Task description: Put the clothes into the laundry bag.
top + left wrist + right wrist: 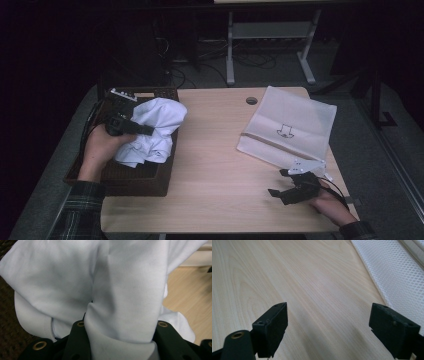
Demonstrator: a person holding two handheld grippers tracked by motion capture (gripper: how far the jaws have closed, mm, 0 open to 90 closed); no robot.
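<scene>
Resting near the table's front right corner, the right gripper (281, 182) stands wide open and empty. At the left edge, the left gripper (142, 129) pinches a thick fold of the white garment (155, 131) over the dark basket (150, 177). Soft, light cloth will probably sag, so bunched folds seem the safest hold. Beyond lies a white mesh bag (290, 127).

We see a soft, matt white cloth garment (152, 131), smooth but creased, bunched in a dark woven wicker basket (135, 181) with a rough weave. Right of the basket, the table (215, 150) is pale wood grain with a smooth satin finish. Further right of the basket lies a white mesh fabric bag (290, 127), finely perforated. Our grippers' black jaws look like matt plastic.
</scene>
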